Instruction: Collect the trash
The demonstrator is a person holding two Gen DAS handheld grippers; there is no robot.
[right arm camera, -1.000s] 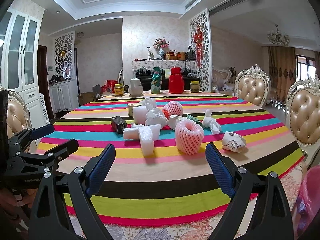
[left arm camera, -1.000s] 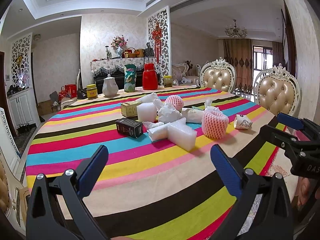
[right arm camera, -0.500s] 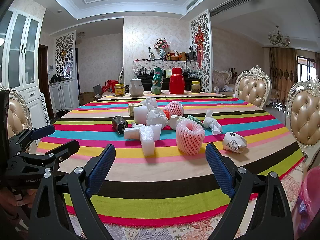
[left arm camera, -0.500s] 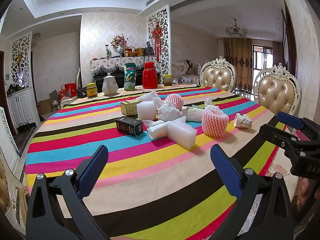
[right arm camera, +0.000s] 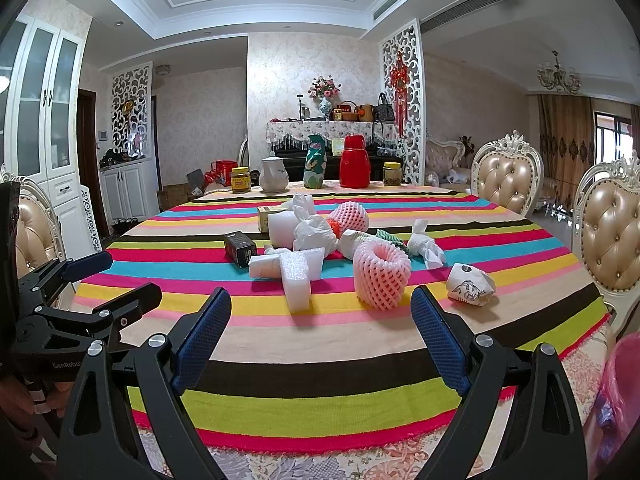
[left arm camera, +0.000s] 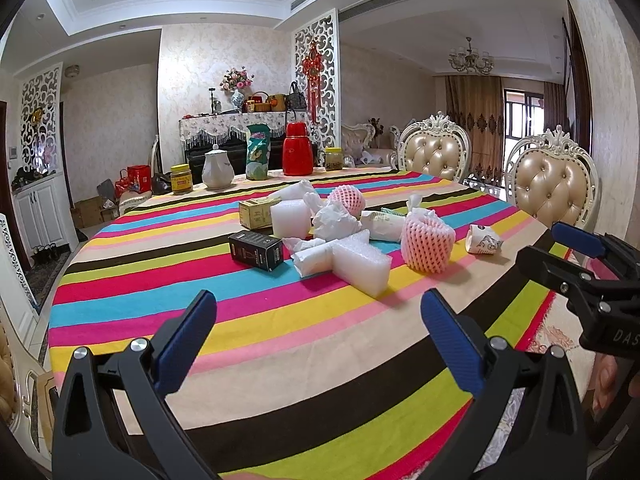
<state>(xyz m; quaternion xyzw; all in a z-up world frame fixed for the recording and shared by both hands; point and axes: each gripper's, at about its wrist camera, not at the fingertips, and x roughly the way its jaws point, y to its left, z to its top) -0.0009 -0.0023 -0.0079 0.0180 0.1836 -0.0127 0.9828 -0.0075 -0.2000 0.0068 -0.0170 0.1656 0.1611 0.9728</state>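
Note:
A pile of trash lies mid-table on the striped cloth (left arm camera: 280, 332): a pink foam fruit net (left arm camera: 427, 246) (right arm camera: 382, 274), white foam blocks (left arm camera: 360, 266) (right arm camera: 296, 280), a black box (left arm camera: 256, 250) (right arm camera: 239, 249), crumpled white paper (left arm camera: 336, 222) (right arm camera: 314, 234), a crushed paper cup (left arm camera: 484, 241) (right arm camera: 470, 284) and a second pink net (right arm camera: 349, 218). My left gripper (left arm camera: 320, 344) is open and empty, near the table's front edge. My right gripper (right arm camera: 320, 344) is open and empty, short of the pile.
A red thermos (right arm camera: 354, 162), white teapot (right arm camera: 273, 176), green bag (right arm camera: 315, 162) and jars stand at the table's far edge. Padded chairs (right arm camera: 506, 178) stand on the right. A pink bag (right arm camera: 616, 396) shows at lower right. The other gripper (right arm camera: 72, 312) shows at the left.
Both grippers have eased slightly toward the pile. Nothing was taken hold of.

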